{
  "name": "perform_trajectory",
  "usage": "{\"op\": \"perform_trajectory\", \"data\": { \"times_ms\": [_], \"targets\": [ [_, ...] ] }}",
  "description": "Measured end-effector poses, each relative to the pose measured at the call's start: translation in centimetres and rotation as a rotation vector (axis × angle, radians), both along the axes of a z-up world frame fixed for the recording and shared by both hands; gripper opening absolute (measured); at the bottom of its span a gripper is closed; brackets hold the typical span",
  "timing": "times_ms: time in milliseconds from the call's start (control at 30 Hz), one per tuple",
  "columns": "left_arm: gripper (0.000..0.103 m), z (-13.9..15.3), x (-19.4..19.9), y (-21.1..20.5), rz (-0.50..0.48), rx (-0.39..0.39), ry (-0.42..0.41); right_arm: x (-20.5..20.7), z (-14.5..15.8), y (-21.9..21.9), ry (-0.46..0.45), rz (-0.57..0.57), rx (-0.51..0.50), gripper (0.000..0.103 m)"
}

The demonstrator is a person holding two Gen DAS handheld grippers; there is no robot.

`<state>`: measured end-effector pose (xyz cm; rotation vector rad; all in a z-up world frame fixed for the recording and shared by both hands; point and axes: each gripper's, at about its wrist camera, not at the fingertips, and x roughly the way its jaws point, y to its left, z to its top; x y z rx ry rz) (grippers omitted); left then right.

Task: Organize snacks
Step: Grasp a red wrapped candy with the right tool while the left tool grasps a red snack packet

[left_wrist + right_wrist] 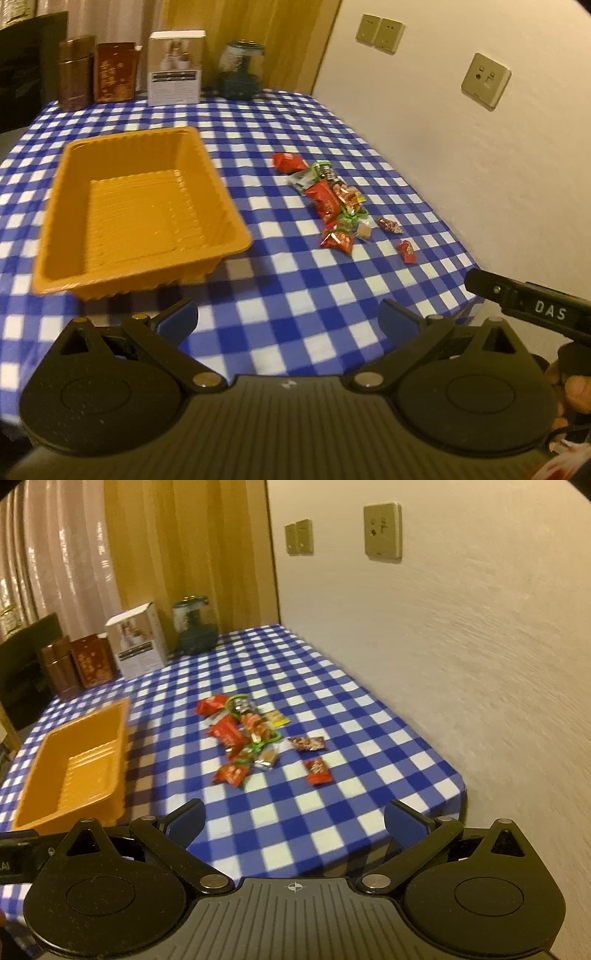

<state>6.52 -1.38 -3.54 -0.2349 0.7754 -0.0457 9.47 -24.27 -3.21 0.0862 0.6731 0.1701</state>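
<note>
An empty orange plastic tray [207,173] stands on the blue-and-white checked tablecloth; the right wrist view shows it at the left [48,753]. A loose pile of small wrapped snacks [334,197], mostly red packets, lies to the tray's right, and shows mid-table in the right wrist view [245,738]. One red packet [407,252] lies apart nearest me, also in the right wrist view [317,771]. My left gripper [288,317] is open and empty above the near table edge. My right gripper [295,821] is open and empty, short of the snacks.
At the table's far edge stand two brown tins [77,72], a white box [175,68] and a dark glass jar [241,70]. A wall with switch plates [485,79] runs along the table's right side. The right tool's body [535,308] shows at right.
</note>
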Motion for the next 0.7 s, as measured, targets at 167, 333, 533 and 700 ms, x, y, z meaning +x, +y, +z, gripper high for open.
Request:
{"op": "perform_trajectory", "data": {
  "times_ms": [167, 333, 533, 700],
  "targets": [
    [0.099, -1.8, 3.1, -1.4, -0.054, 0.011, -0.031, 3.7, -2.2, -1.0, 0.01, -0.018, 0.012, 0.083],
    [0.094, -4.1, 6.2, -3.1, -0.092, 0.027, -0.03, 7.2, -4.3, -1.6, 0.018, -0.015, 0.015, 0.068],
    [0.091, -6.4, 8.9, -4.3, -0.114, 0.045, -0.025, 11.3, -6.7, -1.1, 0.062, 0.046, -0.003, 0.055],
    [0.089, -7.4, 10.9, -4.8, -0.116, 0.054, -0.026, 13.7, -8.1, -0.9, 0.088, 0.073, -0.051, 0.046]
  ]
}}
